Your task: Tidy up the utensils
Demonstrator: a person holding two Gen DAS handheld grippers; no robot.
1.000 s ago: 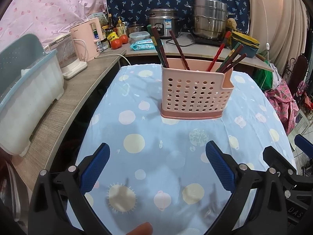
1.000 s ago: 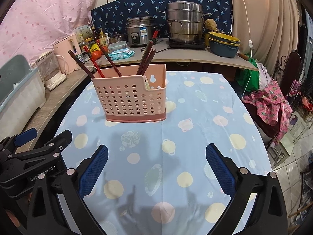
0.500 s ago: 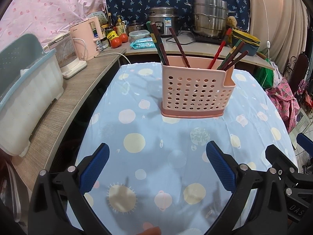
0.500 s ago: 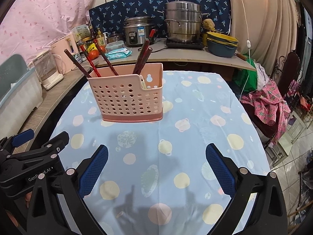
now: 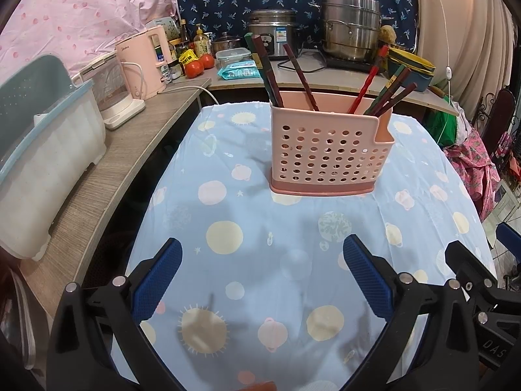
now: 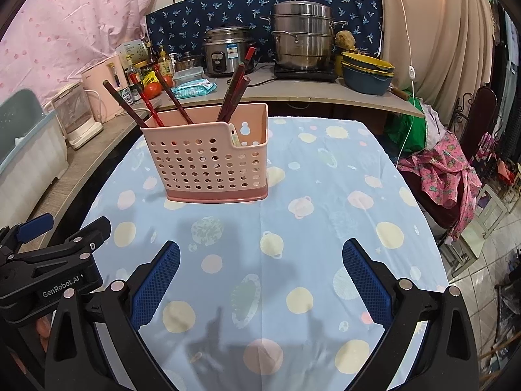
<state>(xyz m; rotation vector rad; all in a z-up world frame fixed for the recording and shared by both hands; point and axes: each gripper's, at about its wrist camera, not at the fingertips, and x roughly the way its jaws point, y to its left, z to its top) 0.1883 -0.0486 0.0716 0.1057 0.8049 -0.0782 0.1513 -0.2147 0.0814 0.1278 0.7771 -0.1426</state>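
Both grippers, left (image 5: pixel 262 280) and right (image 6: pixel 260 282), hung near with jaws spread and empty, since the chopsticks (image 5: pixel 294 75) stood sorted in the far caddy (image 5: pixel 329 153)

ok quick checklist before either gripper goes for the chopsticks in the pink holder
1. Left gripper open and empty: ok, jaws wide with only tablecloth between.
2. Right gripper open and empty: ok, same.
3. Holder upright on the tablecloth: ok, base sits flat.
4. Chopsticks reachable: ok, tops stick out above the rim, leaning left and right.
5. Path to the holder free: ok, only bare cloth lies between grippers and holder.
6. Chopsticks sorted by compartment: cannot tell, the inside dividers are mostly hidden.
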